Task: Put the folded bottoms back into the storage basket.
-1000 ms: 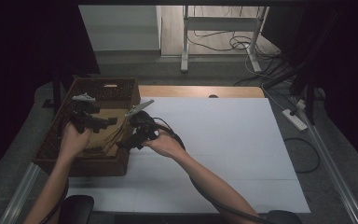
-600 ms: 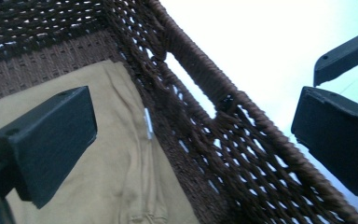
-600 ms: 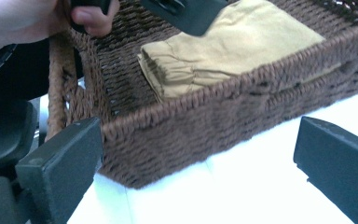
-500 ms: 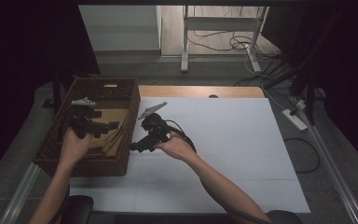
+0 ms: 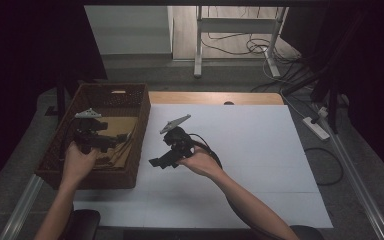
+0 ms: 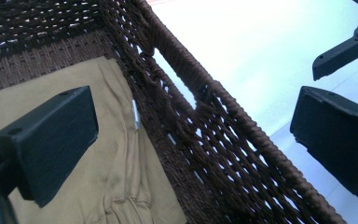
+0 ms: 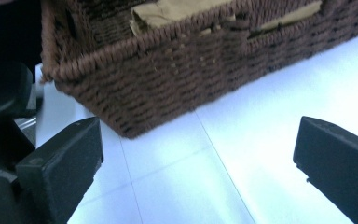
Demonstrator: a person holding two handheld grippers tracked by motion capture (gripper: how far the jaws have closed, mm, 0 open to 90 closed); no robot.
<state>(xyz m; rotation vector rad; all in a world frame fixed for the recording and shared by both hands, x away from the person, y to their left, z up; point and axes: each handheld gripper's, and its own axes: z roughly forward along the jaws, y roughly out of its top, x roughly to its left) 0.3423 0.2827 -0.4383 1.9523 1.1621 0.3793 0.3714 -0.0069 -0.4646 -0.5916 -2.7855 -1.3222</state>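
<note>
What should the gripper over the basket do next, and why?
Probably the left gripper should dip down and close on the tan cloth. Its jaws stand open with one over the cloth inside the woven basket, holding nothing, while the right gripper hangs open over the white table.

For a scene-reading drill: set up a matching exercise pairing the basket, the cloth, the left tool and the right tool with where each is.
Things:
1. basket
2. cloth
3. left tool
4. right tool

Places:
A. open, over the white sheet, beside the basket
B. inside the basket
C. at the table's left, partly on the white sheet
D. open, jaws astride the basket's wall

Pairs: 1-C, 2-B, 3-D, 4-A
</note>
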